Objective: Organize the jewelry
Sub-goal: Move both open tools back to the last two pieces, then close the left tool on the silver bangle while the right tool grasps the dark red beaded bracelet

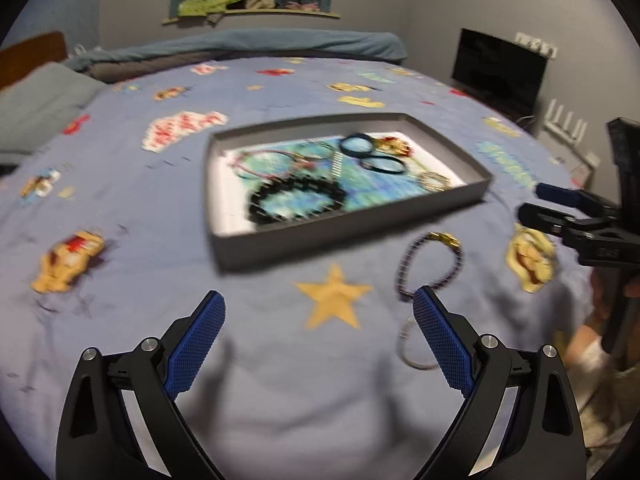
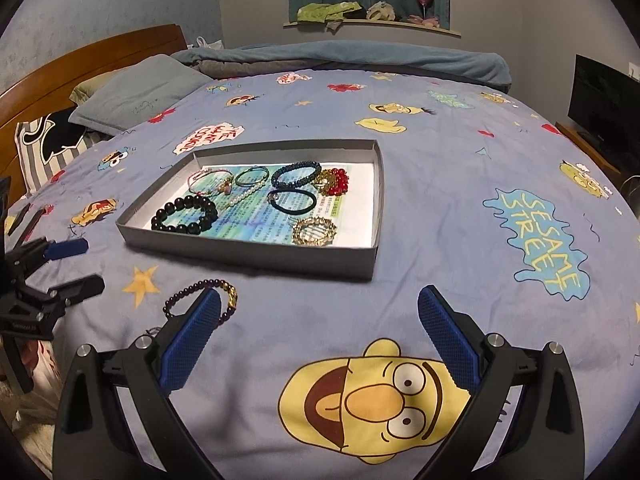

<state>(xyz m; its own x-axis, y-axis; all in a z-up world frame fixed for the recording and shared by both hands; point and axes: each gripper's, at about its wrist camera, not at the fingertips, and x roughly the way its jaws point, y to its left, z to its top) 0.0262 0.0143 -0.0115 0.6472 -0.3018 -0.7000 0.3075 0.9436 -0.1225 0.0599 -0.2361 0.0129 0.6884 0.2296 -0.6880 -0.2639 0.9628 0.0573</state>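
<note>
A shallow grey tray (image 2: 248, 256) (image 1: 340, 236) lies mid-bed and holds several bracelets, among them a black bead bracelet (image 2: 184, 201) (image 1: 256, 200), a dark blue one (image 2: 296, 168) and a gold one (image 2: 304, 226). A purple bead bracelet with a gold charm (image 2: 192, 286) (image 1: 401, 268) lies on the bedspread in front of the tray. A thin silver ring (image 1: 402, 346) lies just below it. My left gripper (image 1: 319, 298) (image 2: 90, 264) hovers open left of the purple bracelet. My right gripper (image 2: 320, 294) (image 1: 534, 202) is open and holds nothing, its left finger overlapping that bracelet in view.
The blue cartoon bedspread (image 2: 460, 184) covers the bed. Pillows (image 2: 136, 96) and a wooden headboard (image 2: 92, 56) are at the far left, a rolled blanket (image 2: 360, 56) at the back, a dark screen (image 2: 604, 100) at the right. A person's hand (image 1: 592, 344) shows at the right edge.
</note>
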